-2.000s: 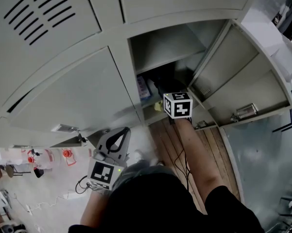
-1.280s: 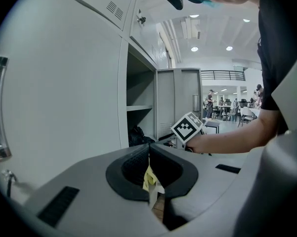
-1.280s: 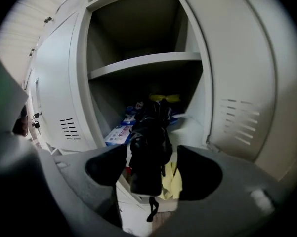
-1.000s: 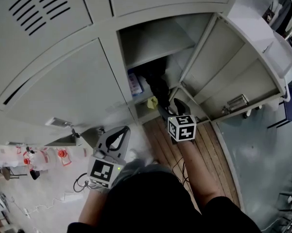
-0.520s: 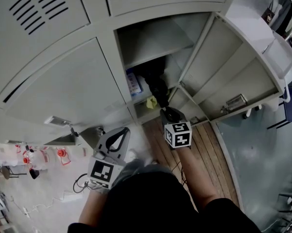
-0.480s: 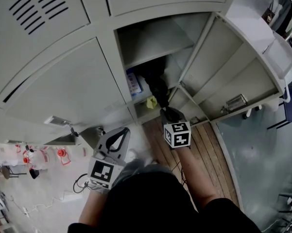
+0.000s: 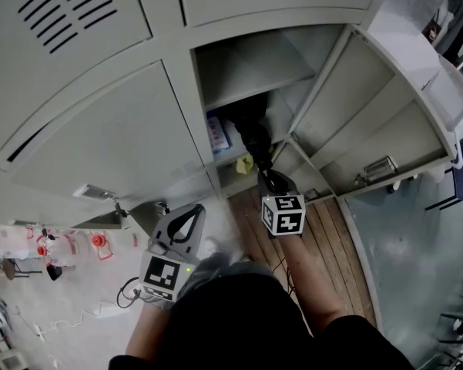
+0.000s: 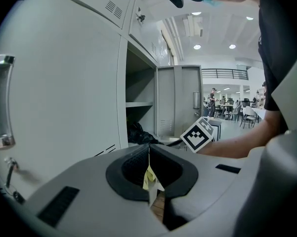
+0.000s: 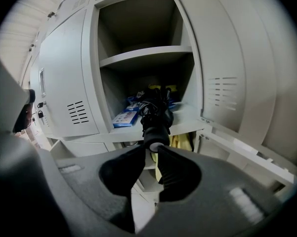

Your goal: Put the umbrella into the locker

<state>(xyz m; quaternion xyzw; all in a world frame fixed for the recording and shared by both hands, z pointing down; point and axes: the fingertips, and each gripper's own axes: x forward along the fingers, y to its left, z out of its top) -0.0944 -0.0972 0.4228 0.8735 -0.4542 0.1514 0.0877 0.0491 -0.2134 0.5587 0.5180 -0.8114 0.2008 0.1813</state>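
The black folded umbrella (image 7: 254, 136) lies on the lower shelf of the open locker (image 7: 243, 83), and its handle end (image 9: 154, 141) sticks out over the shelf edge. My right gripper (image 7: 270, 179) points at that handle from just outside. Its jaws are closing to a narrow slit, and the handle end sits right at the fingertips (image 9: 164, 154), in front of the pads and not between them. My left gripper (image 7: 189, 213) hangs lower left by the closed lockers, shut and empty (image 8: 148, 149).
A blue box (image 7: 216, 133) lies on the shelf left of the umbrella. Something yellow (image 7: 245, 163) hangs in the compartment below. The locker door (image 7: 370, 114) stands swung open to the right. A closed door with a handle (image 8: 1, 107) is at the left. Wooden floor strip (image 7: 335, 230) lies below.
My right gripper came back out of the locker without the umbrella. Its jaws went from wide open to nearly closed behind the handle end. The left gripper stayed still.
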